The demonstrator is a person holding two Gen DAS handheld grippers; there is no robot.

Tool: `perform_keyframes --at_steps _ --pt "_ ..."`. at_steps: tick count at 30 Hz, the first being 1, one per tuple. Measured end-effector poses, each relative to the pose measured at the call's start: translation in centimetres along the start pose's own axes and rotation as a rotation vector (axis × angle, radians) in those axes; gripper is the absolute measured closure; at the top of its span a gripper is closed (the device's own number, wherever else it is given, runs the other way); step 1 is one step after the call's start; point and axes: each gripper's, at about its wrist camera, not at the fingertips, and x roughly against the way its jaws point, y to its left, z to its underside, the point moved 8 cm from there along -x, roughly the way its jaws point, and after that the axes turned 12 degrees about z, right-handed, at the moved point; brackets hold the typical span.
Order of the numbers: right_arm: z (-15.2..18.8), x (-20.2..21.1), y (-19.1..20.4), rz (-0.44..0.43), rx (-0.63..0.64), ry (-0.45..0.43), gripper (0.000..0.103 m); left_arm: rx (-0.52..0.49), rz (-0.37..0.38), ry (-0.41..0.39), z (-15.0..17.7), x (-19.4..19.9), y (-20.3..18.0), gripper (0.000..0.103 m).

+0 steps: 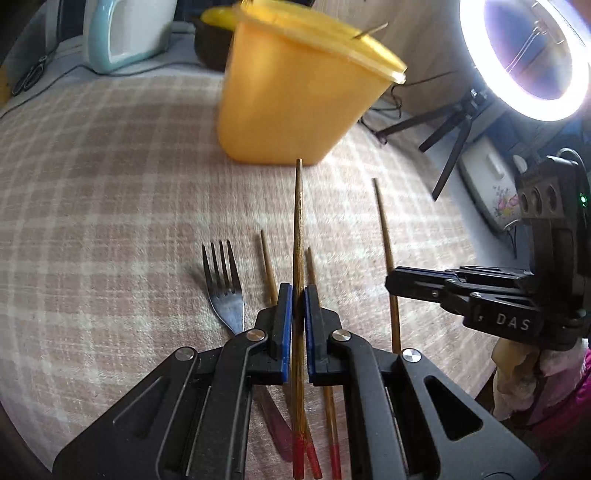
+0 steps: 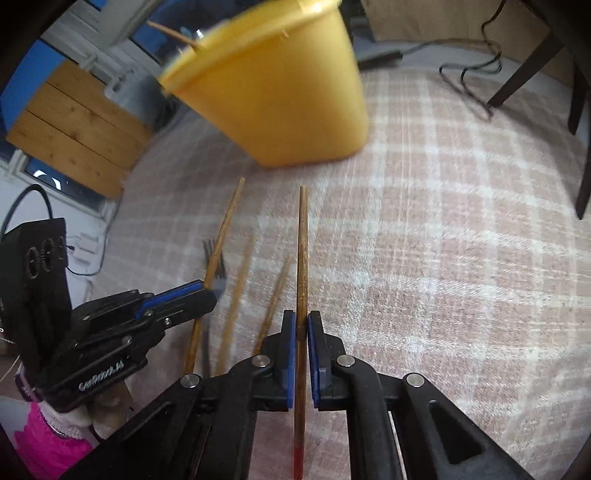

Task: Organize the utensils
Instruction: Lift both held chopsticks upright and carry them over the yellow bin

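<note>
The left gripper [image 1: 298, 295] has its blue-padded fingers [image 1: 285, 314] pressed together on a single wooden chopstick [image 1: 298, 229], which runs straight ahead between them, its narrow tip towards the yellow container [image 1: 291, 103] and its red-painted end back under the gripper body. The right gripper [image 2: 301, 321] grips a second chopstick [image 2: 302, 258] in the same manner — fingers clamped on the shaft, tip forward, red end trailing behind. Each gripper appears in the other's view, held side by side and near one another above a checked beige-and-white cloth [image 1: 110, 184] covering the tabletop. On the cloth beneath the left gripper lie a metal fork [image 1: 225, 291], tines pointing towards the container, and two further chopsticks [image 1: 269, 266] just beside it. The yellow container stands upright on the cloth beyond the utensils, with at least one thin stick [image 2: 170, 35] poking over its rim. A lit ring light [image 1: 524, 59] on a tripod stands off to the right of the left wrist view — the person's pink sleeve [image 2: 55, 443] shows at the lower left edge of the right wrist view.
</note>
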Motion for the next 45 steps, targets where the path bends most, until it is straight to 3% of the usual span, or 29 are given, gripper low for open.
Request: perform_keyframes --at_steps 8,18,33,45 --pt "-0.5 3.9 0.9 -0.015 -0.02 -0.153 0.099 -0.018 0.029 -0.113 -1.6 4.5 -1.1 0.099" --pt "-1.2 8.8 -0.2 -0.014 -0.035 -0.28 0.099 -0.03 0.044 -0.287 -4.5 8.8 -2.1 0.099" --pt "-5.0 15.5 0.6 0.022 -0.03 -0.46 0.099 -0.13 0.008 -0.556 -15.4 12.4 -4.1 0.099" --pt "-8.0 18.4 1.2 0.071 -0.023 -0.551 0.099 -0.136 -0.019 -0.631 -23.1 10.7 -3.5 0.099"
